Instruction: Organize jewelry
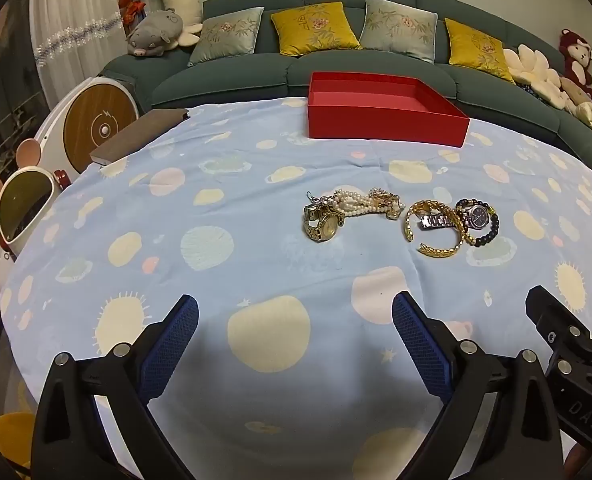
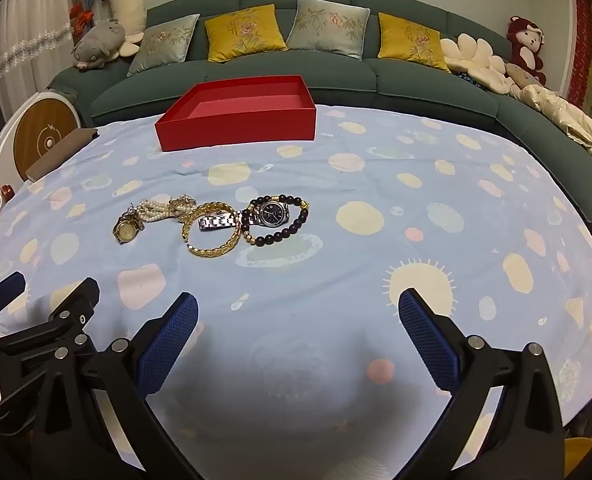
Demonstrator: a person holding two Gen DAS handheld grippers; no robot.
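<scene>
Gleaming braided gold bangle (image 2: 214, 229) beside knobbly pearl strand (image 2: 155, 211)

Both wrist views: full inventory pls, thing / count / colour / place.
red box: 1, red, open and looks empty, far side of the table near the sofa
gold watch: 1, gold, left end of the jewelry cluster
pearl strand: 1, white, tangled with gold bits, touching the gold watch
gold bangle: 1, gold, mid cluster, overlapping the steel watch band
steel watch: 1, silver with dark dial, right of the bangle
bead bracelet: 1, dark with gold beads, around the steel watch
tablecloth: 1, light blue with pastel spots, covers the table
sofa: 1, teal, behind the table
cushions: 4, two yellow, two grey-green, on the sofa
left gripper: 1, black with blue pads, open, near edge
right gripper: 1, same, open, near edge
</scene>
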